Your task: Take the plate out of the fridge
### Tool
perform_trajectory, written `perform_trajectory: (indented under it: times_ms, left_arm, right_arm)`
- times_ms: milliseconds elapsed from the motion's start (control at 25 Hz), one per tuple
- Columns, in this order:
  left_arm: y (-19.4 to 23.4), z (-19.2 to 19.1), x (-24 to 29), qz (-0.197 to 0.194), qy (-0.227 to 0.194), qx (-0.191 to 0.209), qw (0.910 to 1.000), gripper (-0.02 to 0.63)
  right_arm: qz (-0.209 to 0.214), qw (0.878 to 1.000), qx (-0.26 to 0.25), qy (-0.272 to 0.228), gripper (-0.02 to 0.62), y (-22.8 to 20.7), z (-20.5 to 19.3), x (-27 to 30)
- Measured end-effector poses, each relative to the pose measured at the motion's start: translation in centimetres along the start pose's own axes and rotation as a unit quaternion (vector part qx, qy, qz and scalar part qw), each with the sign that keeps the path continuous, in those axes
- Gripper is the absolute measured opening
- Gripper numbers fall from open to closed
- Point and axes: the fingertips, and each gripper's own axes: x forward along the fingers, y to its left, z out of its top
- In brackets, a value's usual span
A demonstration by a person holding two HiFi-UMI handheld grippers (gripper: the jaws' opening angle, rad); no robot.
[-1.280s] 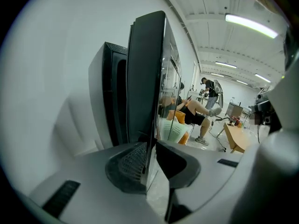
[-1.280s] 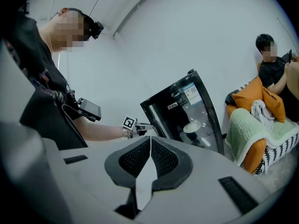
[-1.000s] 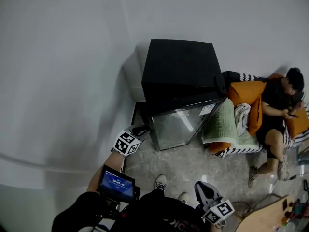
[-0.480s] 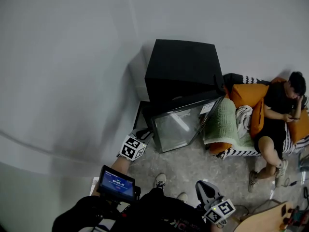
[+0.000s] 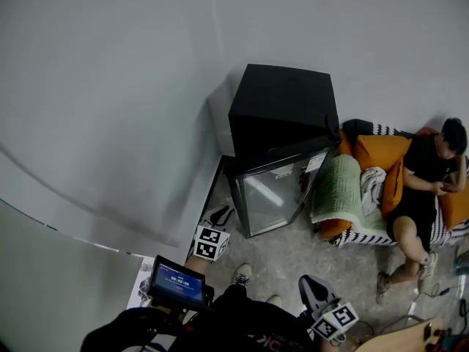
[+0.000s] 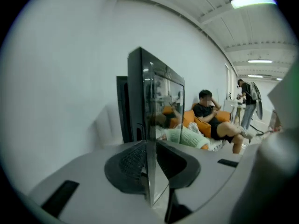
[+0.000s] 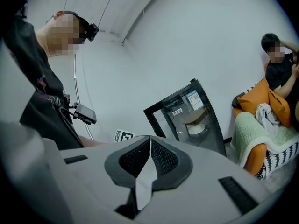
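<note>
A black mini fridge (image 5: 282,112) stands on the floor against the white wall. Its glass door (image 5: 272,196) is swung partly open. My left gripper (image 5: 222,215) is at the door's free left edge. In the left gripper view the door's edge (image 6: 148,125) runs straight through the gap of the left gripper (image 6: 150,164), with a pad closed on each side. My right gripper (image 5: 315,288) hangs back at the lower right, shut and empty, its pads meeting in the right gripper view (image 7: 149,146). Behind the glass door (image 7: 205,125) a white plate (image 7: 196,129) rests on a shelf.
A person (image 5: 425,182) sits on an orange sofa (image 5: 374,152) draped with a green blanket (image 5: 338,189), right of the fridge. My shoes (image 5: 243,273) are on the stone floor before the door. A wooden table corner (image 5: 410,339) is at the lower right. Another person (image 6: 247,101) stands far off.
My left gripper has drawn back toward me along the floor with the door's edge in its jaws. The right gripper has shifted only slightly.
</note>
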Motion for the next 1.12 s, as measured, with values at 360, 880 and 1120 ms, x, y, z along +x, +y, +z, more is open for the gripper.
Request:
perform_trajectory:
  times_ms: [360, 880, 1120]
  left_arm:
    - [13.0, 10.6, 5.3, -0.090, -0.057, -0.140, 0.9844, 0.067]
    - [14.3, 14.1, 11.6, -0.218, -0.057, -0.130, 0.9656, -0.006]
    - [14.7, 14.9, 14.3, -0.221, -0.040, -0.093, 0.9700, -0.014]
  right_arm:
    - [-0.020, 1.000, 0.003, 0.018, 0.008, 1.5, -1.4, -0.6]
    - [-0.087, 0.996, 0.026, -0.020, 0.008, 1.4, 0.2, 4.1]
    - [-0.090, 0.995, 0.044, -0.028, 0.008, 0.8, -0.2, 5.9]
